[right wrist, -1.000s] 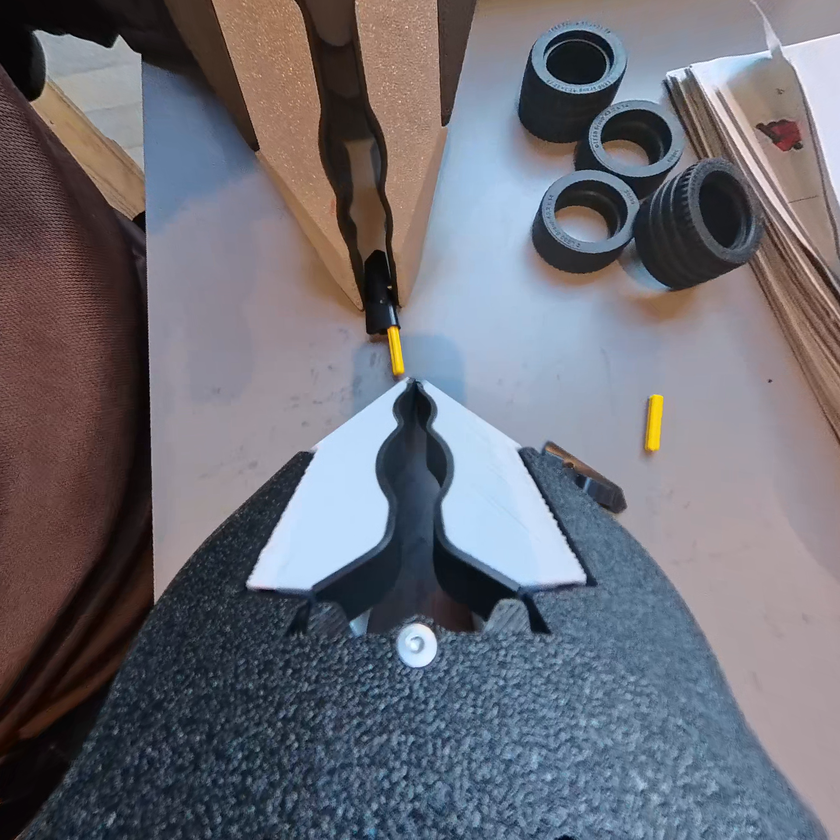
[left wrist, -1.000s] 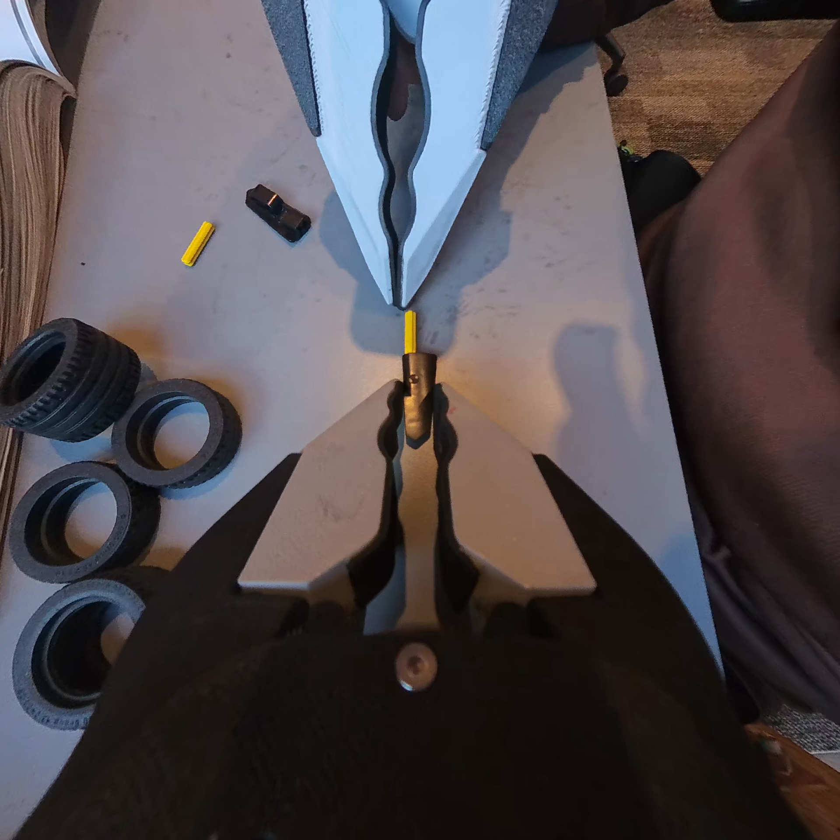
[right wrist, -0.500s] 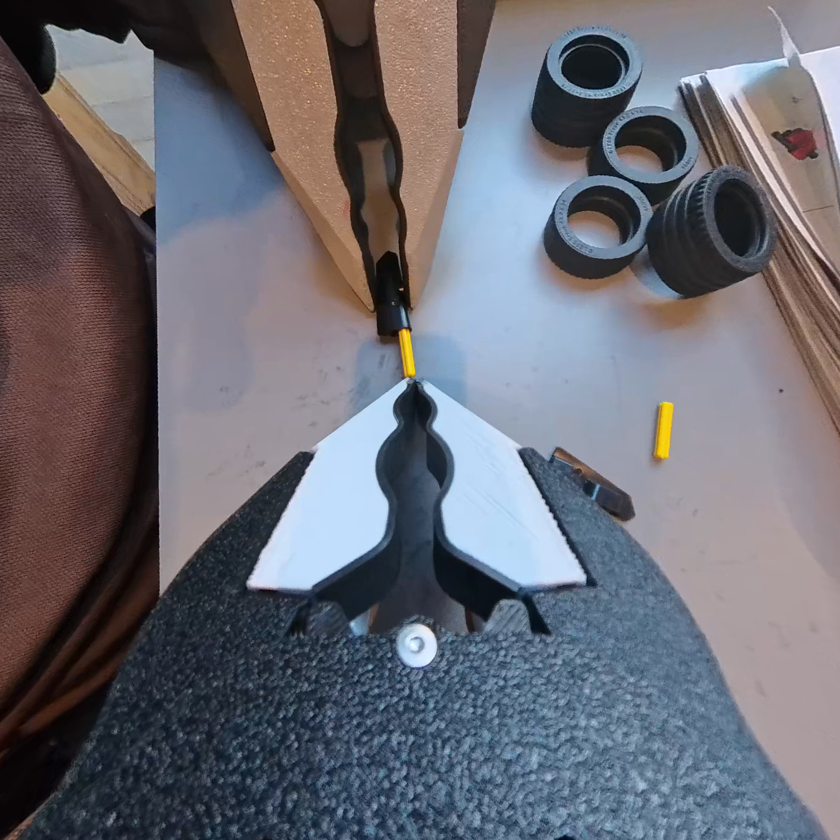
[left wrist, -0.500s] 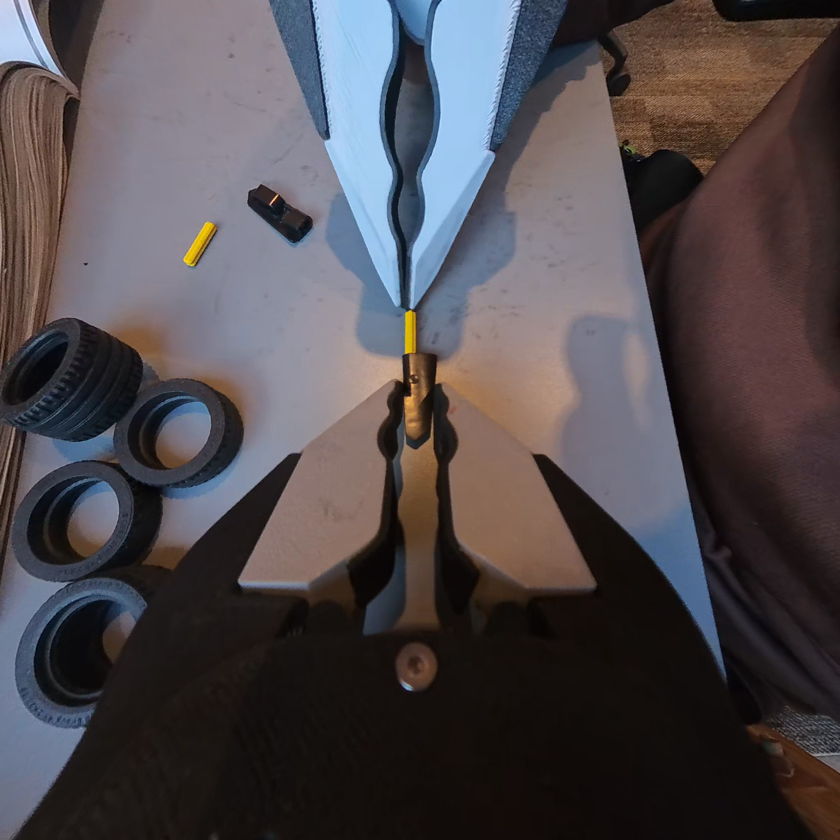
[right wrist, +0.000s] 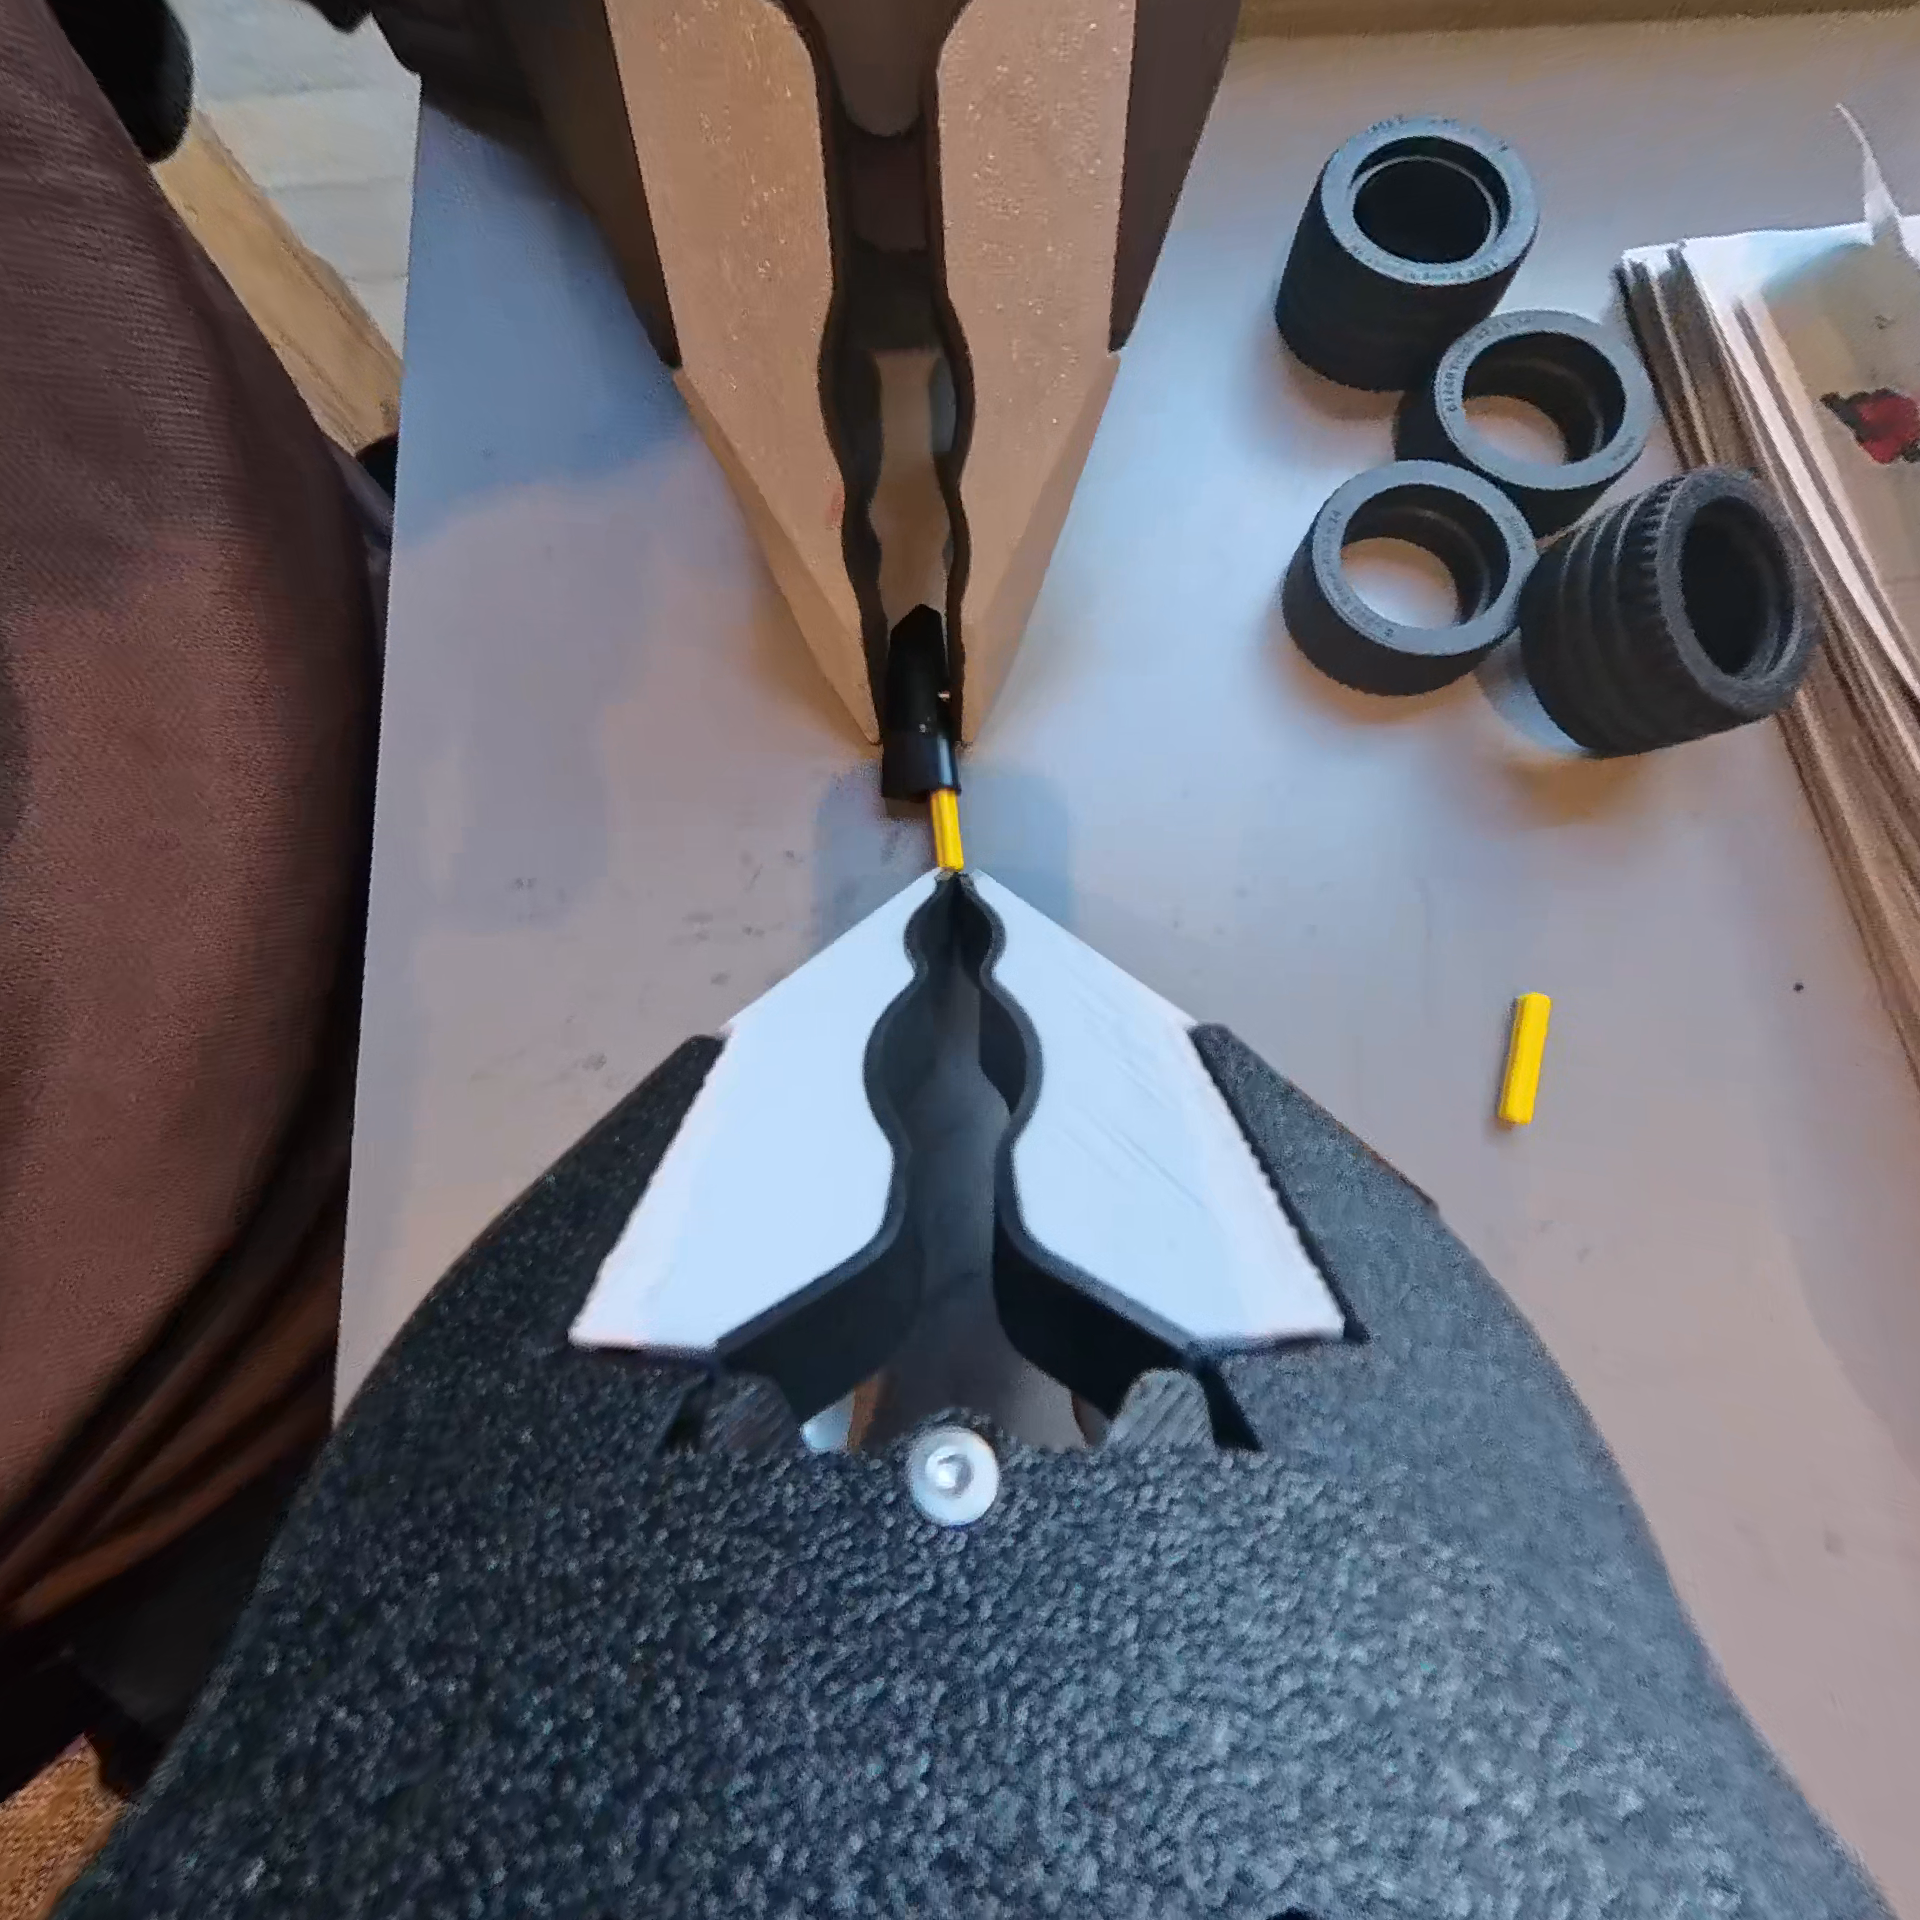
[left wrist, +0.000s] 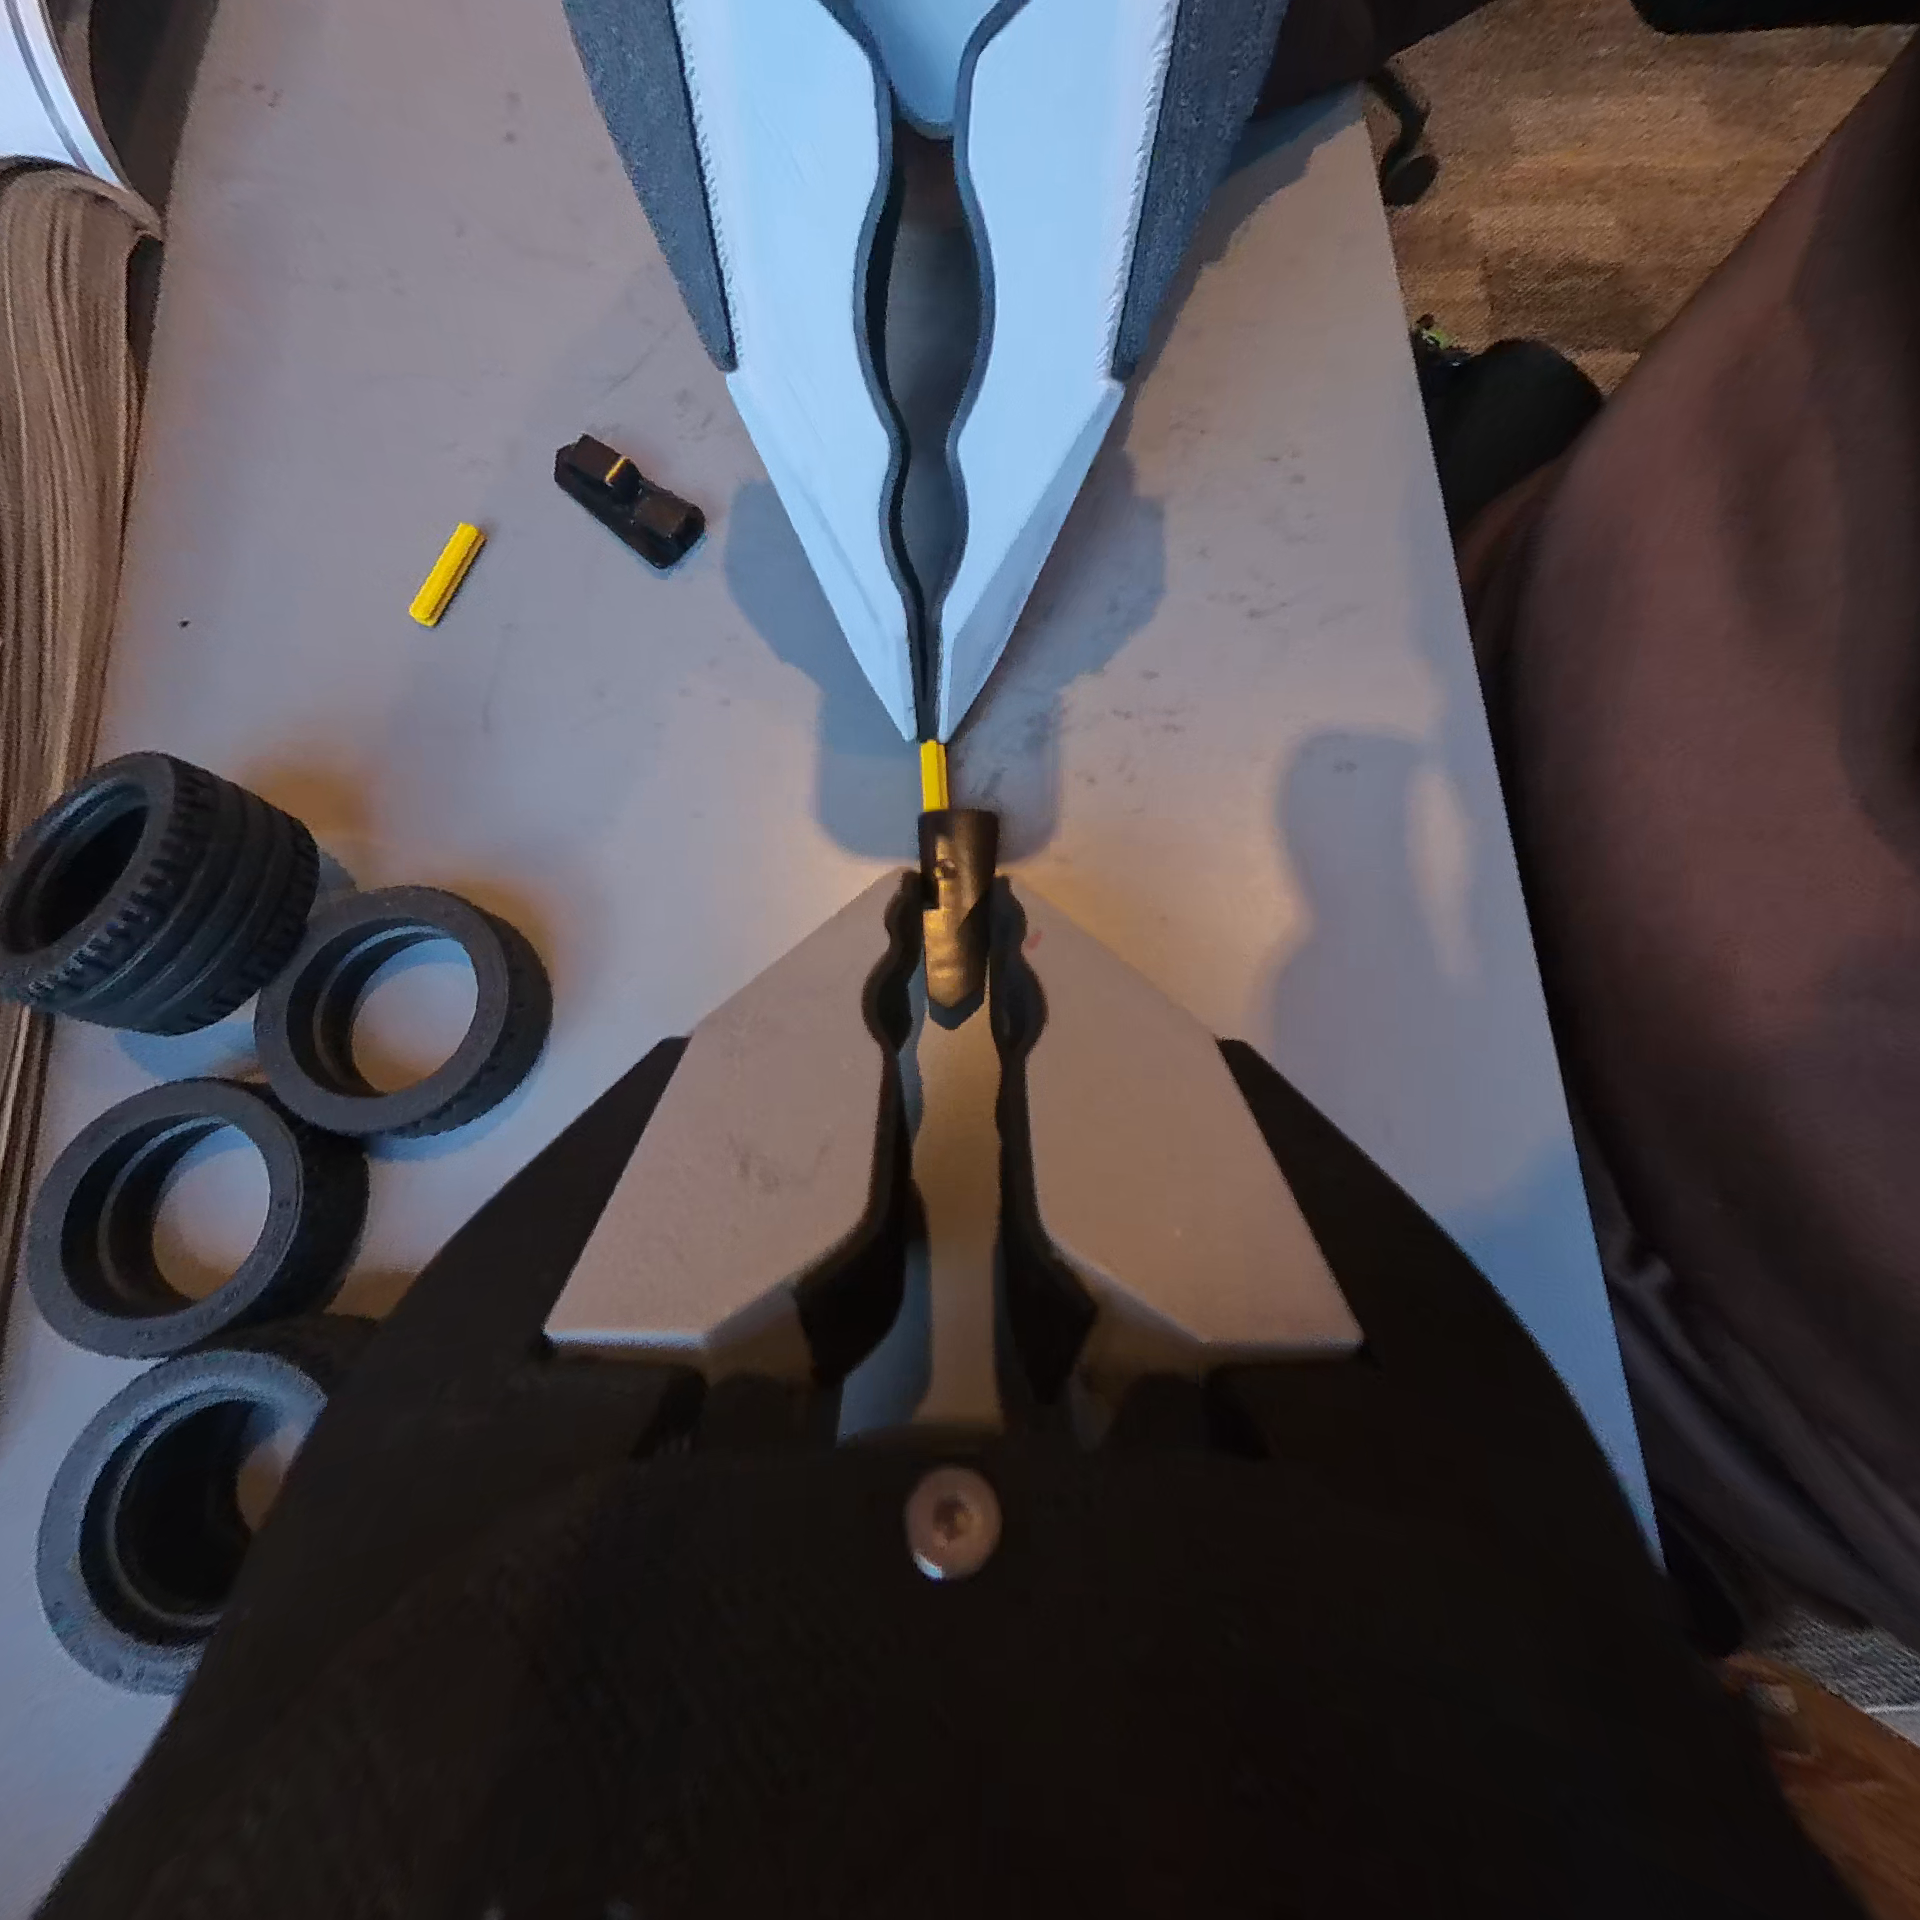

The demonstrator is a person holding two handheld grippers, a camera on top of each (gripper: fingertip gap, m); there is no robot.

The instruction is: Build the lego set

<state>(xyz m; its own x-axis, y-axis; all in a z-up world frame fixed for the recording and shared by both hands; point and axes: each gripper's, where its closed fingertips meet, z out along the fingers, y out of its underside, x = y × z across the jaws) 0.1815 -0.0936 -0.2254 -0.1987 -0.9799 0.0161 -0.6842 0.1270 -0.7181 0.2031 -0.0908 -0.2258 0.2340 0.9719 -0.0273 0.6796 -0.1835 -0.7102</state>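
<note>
My left gripper (left wrist: 951,883), with tan fingers, is shut on a small black connector (left wrist: 956,894) held just above the grey table (left wrist: 1247,623). A short yellow axle (left wrist: 933,777) sticks out of the connector's front. My right gripper (right wrist: 951,883), with white fingers, faces it with the jaws shut, and its tips touch the axle's free end (right wrist: 948,831). The right wrist view shows the left gripper (right wrist: 920,732) and the connector (right wrist: 914,717) from the other side.
A second yellow axle (left wrist: 447,575) and a black piece (left wrist: 629,501) lie loose on the table. Several black tyres (left wrist: 400,1008) sit in a group beside a stack of paper (right wrist: 1818,520). A person's brown clothing (left wrist: 1714,831) is along the table's edge.
The two grippers have come closer together, tip to tip. Less of the yellow axle shows between the connector and the white tips than a second ago.
</note>
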